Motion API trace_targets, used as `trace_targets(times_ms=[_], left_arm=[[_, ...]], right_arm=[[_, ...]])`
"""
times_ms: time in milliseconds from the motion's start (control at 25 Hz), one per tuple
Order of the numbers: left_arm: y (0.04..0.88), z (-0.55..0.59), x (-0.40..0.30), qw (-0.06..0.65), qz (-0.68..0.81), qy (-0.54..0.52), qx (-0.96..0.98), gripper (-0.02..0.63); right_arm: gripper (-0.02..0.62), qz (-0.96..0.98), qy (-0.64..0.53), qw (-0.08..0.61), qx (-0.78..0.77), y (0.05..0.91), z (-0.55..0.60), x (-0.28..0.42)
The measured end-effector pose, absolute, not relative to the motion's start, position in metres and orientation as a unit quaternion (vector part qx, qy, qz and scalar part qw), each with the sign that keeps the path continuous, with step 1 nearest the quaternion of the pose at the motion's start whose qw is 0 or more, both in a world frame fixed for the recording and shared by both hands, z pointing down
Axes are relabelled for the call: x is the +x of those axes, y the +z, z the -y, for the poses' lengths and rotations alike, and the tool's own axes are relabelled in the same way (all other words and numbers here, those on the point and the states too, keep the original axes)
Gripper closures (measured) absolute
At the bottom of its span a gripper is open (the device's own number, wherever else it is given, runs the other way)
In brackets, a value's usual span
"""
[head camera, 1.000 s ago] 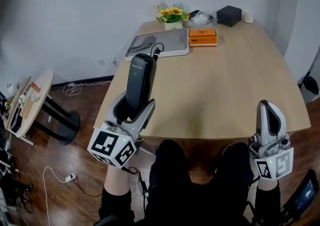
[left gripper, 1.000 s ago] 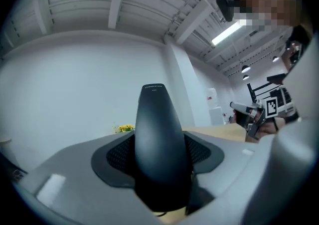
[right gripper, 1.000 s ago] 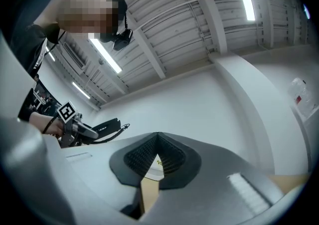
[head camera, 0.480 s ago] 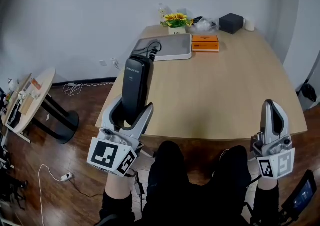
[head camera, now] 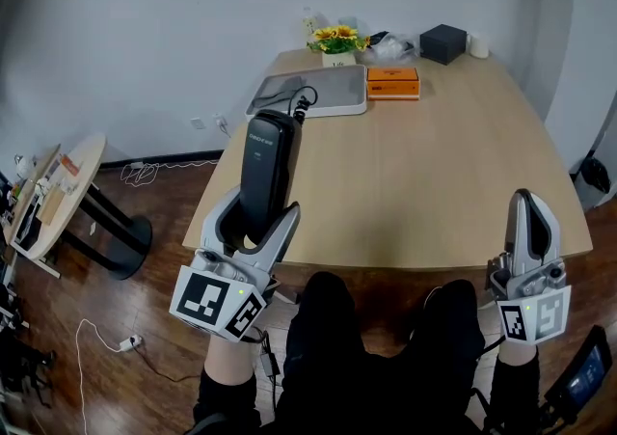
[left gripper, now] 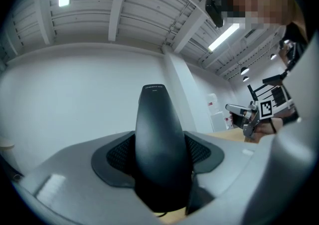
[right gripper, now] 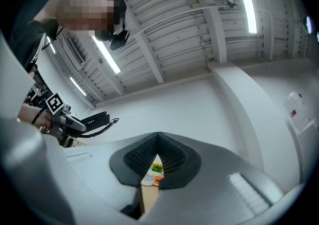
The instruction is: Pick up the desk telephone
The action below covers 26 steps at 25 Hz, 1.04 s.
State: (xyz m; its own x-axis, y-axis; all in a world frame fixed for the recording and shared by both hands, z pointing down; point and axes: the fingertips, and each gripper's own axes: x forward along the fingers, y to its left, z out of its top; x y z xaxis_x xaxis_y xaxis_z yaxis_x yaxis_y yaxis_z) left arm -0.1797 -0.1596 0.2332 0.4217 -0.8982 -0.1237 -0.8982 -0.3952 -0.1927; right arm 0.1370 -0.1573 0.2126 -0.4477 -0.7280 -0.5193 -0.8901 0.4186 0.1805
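Note:
A black telephone handset (head camera: 267, 168) stands upright in my left gripper (head camera: 258, 216), whose jaws are shut on its lower half, just off the table's near left edge. Its coiled cord (head camera: 304, 98) runs back to the flat grey telephone base (head camera: 310, 93) at the far left of the wooden table (head camera: 434, 173). In the left gripper view the handset (left gripper: 158, 144) fills the space between the pads. My right gripper (head camera: 528, 200) is held past the table's near right corner, shut and empty, jaws pointing up. The right gripper view shows its pads (right gripper: 169, 156) meeting at the tips, with the handset (right gripper: 94, 118) in the distance.
Beyond the base sit an orange box (head camera: 392, 82), a small pot of yellow flowers (head camera: 337, 38), a black box (head camera: 443, 42) and a white cup (head camera: 479, 43). A round side table (head camera: 58, 197) stands at the left, with cables (head camera: 106, 337) on the wood floor. My dark-clad legs (head camera: 386, 346) are below.
My left gripper with the handset has drawn slightly back toward me and lower in the view. The right gripper has sunk a little too. Both grips are unchanged.

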Motion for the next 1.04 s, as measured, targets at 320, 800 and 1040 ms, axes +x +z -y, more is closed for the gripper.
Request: trace_targets(times_ms=[320, 800, 1040], left_arm=[[0.2302, 0.1593, -0.1827, 0.116, -0.538, -0.001, -0.835, 0.336], [0.2299, 0.1586, -0.1822, 0.115, -0.535, -0.005, -0.837, 0.336], [0.2331, 0.1581, -0.1777, 0.113, -0.535, -0.003, -0.837, 0.336]], right_arm=[[0.595, -0.822, 0.222, 0.174, -0.495, 0.2129, 0.1586, 0.1322], [0.595, -0.823, 0.222, 0.173, -0.494, 0.2109, 0.1576, 0.1315], [0.595, -0.829, 0.225, 0.173, -0.482, 0.2165, 0.1574, 0.1342]])
